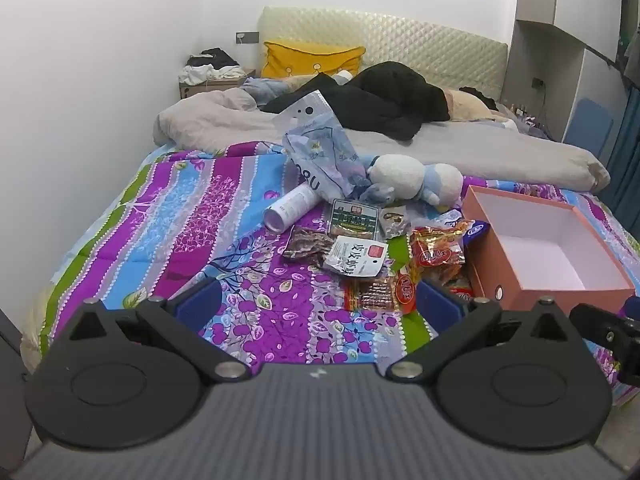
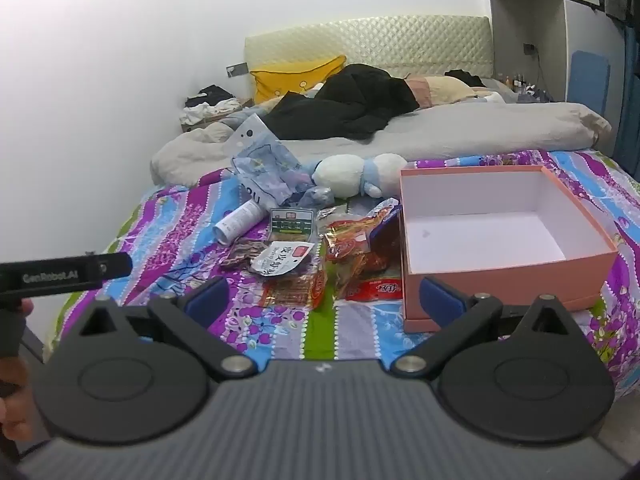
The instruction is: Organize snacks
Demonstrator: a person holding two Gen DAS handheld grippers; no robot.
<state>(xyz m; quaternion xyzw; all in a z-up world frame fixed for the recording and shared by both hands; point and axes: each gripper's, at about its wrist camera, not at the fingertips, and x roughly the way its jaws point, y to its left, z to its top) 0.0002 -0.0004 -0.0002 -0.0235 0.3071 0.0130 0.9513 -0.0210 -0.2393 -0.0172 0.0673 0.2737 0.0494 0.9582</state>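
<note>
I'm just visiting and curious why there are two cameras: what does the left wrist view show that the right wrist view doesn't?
Only the left wrist view shows the pale bottle cap poking up beside the yellow pillow, and the other handheld tool at its right edge.

Only the right wrist view shows the box's whole white floor, a black bar printed GenRobot.AI, and part of the person's hand.

Both show open tongs, left tongs and right tongs, the snack packets, the pink box, the plush toy and the patterned quilt.

Pink box [image 2: 500, 276] open-topped (snacks [image 2: 320, 264] beside).
</note>
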